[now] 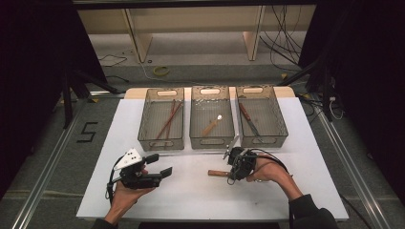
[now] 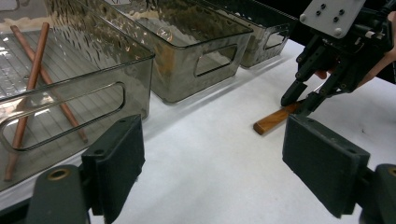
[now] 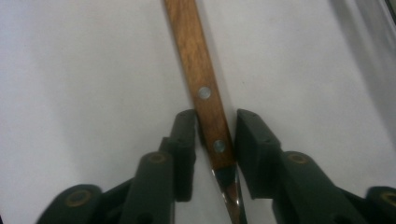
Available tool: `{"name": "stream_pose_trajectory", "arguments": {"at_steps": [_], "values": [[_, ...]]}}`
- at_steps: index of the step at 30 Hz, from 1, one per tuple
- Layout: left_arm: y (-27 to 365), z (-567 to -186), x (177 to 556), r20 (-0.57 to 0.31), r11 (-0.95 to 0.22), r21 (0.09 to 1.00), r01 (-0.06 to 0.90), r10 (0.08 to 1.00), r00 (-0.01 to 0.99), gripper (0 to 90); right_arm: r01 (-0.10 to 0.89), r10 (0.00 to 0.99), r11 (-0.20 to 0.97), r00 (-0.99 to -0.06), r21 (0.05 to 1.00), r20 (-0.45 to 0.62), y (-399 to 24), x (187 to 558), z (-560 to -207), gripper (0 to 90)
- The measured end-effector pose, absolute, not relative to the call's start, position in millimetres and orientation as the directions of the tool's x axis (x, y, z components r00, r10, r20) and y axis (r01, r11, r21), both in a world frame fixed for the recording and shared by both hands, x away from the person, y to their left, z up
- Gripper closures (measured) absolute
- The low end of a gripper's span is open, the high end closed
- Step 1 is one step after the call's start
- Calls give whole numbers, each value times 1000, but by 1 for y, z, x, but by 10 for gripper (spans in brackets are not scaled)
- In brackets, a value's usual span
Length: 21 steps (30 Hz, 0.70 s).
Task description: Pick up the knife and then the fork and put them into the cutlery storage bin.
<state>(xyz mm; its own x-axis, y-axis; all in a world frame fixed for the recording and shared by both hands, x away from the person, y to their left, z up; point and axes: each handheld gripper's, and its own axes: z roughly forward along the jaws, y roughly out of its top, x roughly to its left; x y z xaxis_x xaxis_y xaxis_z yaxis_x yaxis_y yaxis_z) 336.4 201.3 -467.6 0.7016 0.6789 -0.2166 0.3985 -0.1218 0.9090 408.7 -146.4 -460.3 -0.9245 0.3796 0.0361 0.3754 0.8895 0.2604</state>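
Lowest in the high view, the person's two forearms come in from the bottom edge. The left gripper [image 1: 162,167] sits in the lower left of the frame above the white table [image 1: 191,200], its jaws spread wide with nothing between them; in the left gripper view the two black pads stand far apart over bare table.

Just right of centre in the high view, the right gripper [image 1: 231,172] points down at a wooden-handled knife [image 1: 218,173] that lies flat on the table, its handle end sticking out to the left of the gripper. In the right gripper view the brown riveted handle [image 3: 205,88] runs from the top centre of the frame down between the two jaws, which have closed in on it from either side at the end where handle meets metal blade; the pads appear to press against it. The left gripper view shows the same hold in its upper right.

Farther up the high view, three clear bins stand side by side: the left bin [image 1: 143,125] holds chopsticks [image 1: 169,119], the middle bin [image 1: 231,117] a spoon [image 1: 212,126], the right bin [image 1: 281,119] another knife [image 1: 248,118].
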Motion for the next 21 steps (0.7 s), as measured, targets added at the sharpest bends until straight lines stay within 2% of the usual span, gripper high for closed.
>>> {"name": "stream_pose_trajectory", "arguments": {"at_steps": [5, 13, 21], "values": [[201, -468, 337, -216, -122, 909, 398, 678, 702, 202, 341, 352, 907, -936, 246, 0, -146, 407, -460, 771], [201, -468, 337, -214, -126, 909, 398, 678, 703, 202, 354, 366, 902, -931, 246, -1, -146, 406, -459, 776], [200, -468, 337, -216, -122, 909, 399, 679, 701, 203, 394, 409, 864, -912, 312, 19, -154, 405, -447, 778]]}}
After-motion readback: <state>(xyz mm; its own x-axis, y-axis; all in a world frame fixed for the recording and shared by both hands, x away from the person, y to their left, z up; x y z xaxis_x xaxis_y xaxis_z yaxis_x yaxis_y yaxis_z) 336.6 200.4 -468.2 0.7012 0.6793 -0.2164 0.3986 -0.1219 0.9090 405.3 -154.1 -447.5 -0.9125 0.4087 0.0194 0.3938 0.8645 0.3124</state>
